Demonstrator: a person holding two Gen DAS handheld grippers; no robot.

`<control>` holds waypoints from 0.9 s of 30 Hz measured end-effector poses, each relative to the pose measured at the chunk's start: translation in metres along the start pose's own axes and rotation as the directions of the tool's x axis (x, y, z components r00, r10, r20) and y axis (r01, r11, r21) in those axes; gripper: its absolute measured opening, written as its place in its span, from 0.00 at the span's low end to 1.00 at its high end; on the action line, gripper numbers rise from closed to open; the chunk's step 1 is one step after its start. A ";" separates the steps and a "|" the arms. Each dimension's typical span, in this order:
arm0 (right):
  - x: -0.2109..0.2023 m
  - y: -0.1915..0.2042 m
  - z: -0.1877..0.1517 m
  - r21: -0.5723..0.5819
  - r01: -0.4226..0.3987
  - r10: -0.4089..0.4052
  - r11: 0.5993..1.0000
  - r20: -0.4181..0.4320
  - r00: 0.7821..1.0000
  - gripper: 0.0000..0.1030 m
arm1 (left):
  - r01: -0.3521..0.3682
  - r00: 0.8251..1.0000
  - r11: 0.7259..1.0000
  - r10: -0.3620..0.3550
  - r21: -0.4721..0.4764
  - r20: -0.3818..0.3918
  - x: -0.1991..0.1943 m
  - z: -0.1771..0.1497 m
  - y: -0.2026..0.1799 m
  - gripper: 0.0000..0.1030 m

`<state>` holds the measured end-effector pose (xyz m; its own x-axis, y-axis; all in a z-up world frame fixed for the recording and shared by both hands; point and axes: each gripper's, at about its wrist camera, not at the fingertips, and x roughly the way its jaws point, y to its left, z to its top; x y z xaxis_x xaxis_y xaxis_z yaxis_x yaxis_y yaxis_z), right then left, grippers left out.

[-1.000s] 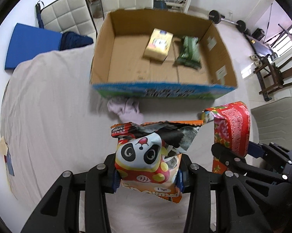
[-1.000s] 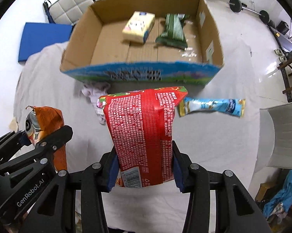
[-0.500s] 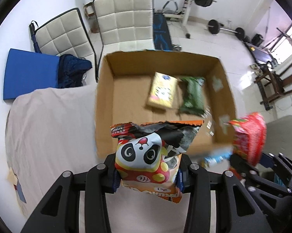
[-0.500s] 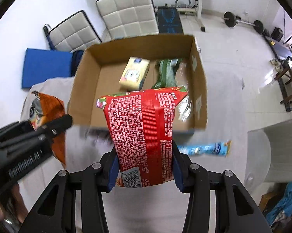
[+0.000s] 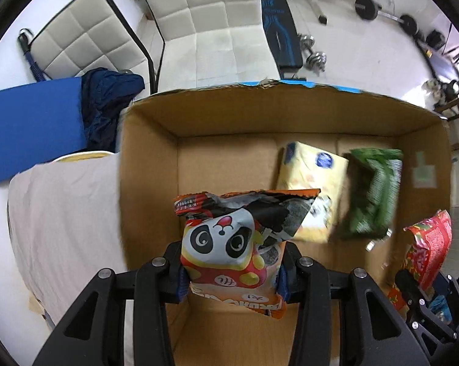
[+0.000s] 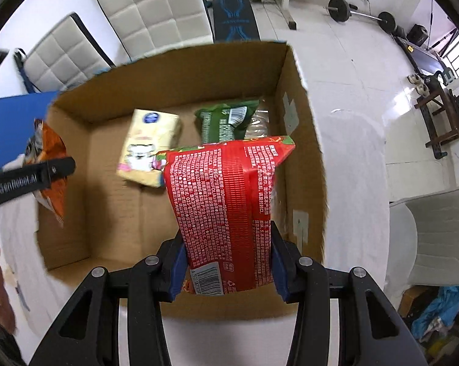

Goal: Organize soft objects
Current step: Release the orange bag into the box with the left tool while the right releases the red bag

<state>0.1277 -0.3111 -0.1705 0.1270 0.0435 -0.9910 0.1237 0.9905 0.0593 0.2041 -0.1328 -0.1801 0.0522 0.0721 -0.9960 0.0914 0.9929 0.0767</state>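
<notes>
My left gripper is shut on an orange panda snack bag and holds it over the open cardboard box. My right gripper is shut on a red snack packet over the same box, near its right wall. Inside the box lie a yellow tissue pack and a green packet; both also show in the right wrist view, the tissue pack and the green packet. The red packet shows at the right in the left wrist view, the panda bag at the left in the right wrist view.
The box stands on a table under a white cloth. Two white padded chairs stand behind it. A blue mat and dark cloth lie at the left. Gym weights stand on the floor beyond.
Both grippers have moved forward and up from the table in front of the box to above its inside, each still holding its packet.
</notes>
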 end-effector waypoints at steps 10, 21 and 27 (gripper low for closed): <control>0.059 0.001 0.009 -0.023 0.004 -0.006 1.000 -0.124 0.992 0.47 | -0.086 0.991 0.992 0.094 0.091 -0.091 0.065 0.020 -0.021 0.39; 0.096 -0.004 -0.013 -0.063 0.014 -0.030 0.998 -0.250 0.968 0.48 | -0.037 0.984 0.996 0.051 0.082 -0.170 0.080 0.014 -0.021 0.42; 0.097 -0.013 -0.011 -0.044 -0.013 0.001 0.999 -0.261 0.965 0.51 | -0.001 0.986 1.000 0.002 0.008 -0.167 0.062 0.014 -0.005 0.49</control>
<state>0.1279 -0.3179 -0.2691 -0.1346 0.0769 -0.9879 0.0785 0.9947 0.0668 0.2206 -0.1342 -0.2415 -0.1141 0.0892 -0.9895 0.0997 0.9920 0.0779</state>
